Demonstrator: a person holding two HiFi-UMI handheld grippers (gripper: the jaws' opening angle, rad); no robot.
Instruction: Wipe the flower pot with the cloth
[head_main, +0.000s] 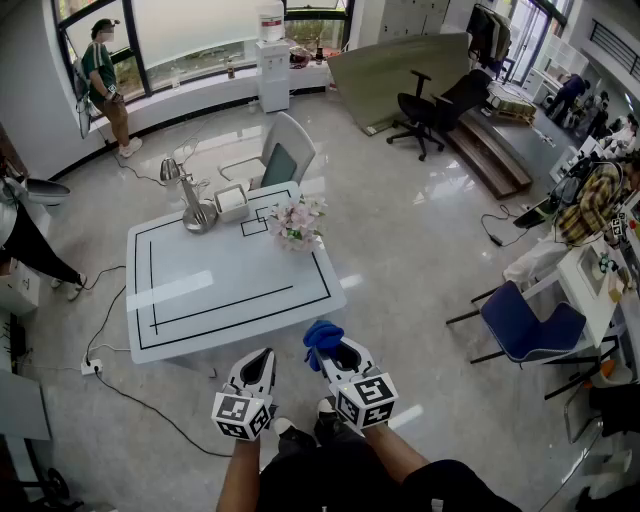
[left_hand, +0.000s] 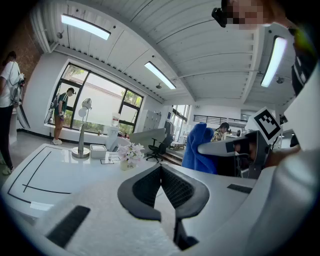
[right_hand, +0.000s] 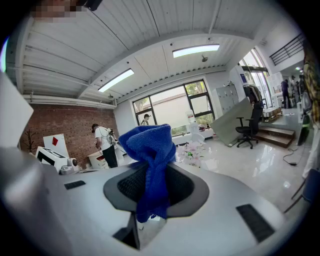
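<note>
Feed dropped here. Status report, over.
Left gripper shut, empty. Right gripper shut on blue cloth. Flower pot on table, untouched, beyond both grippers. No obstruction seen.

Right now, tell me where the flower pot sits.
In the head view the flower pot stands on the white table, toward its far right corner, just right of the white box.

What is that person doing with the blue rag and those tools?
A person stands before a white table with black lines, holding a tool in each hand. The right tool is shut on a blue knitted cloth. The left tool is shut and empty. The small flower pot with pale pink flowers sits on the table, not yet wiped.
</note>
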